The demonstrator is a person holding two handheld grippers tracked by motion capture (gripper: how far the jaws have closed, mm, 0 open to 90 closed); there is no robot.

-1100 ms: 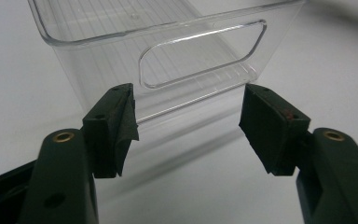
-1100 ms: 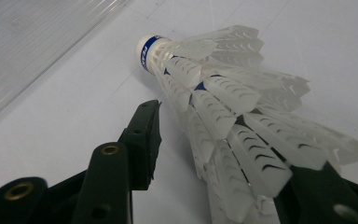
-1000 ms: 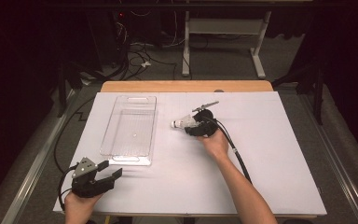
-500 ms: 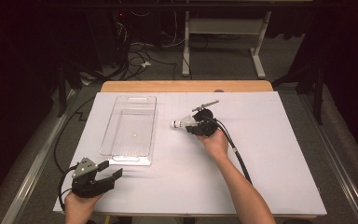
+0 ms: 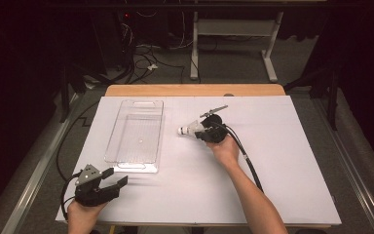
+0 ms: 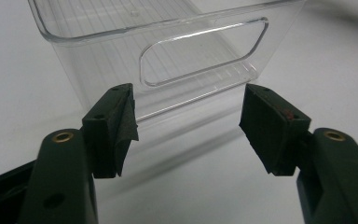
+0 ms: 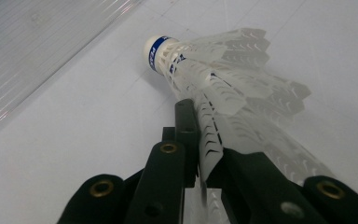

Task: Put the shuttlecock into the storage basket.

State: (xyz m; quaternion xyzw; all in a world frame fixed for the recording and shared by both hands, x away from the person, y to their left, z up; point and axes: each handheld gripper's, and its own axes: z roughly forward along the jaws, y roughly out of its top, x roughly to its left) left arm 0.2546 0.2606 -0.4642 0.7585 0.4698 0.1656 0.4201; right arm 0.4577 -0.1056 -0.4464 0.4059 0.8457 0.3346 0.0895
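High view — shuttlecock lengthwise, cork toward bin

The right gripper has just closed its jaws on the feather skirt of a white shuttlecock, its cork pointing toward the clear tray on the white counter.

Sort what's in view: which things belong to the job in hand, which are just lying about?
In the job: shuttlecock, pinched by its feathers in the right hand-held gripper; clear bin beside it.
Lying about: cables and metal stand on the floor beyond the table.
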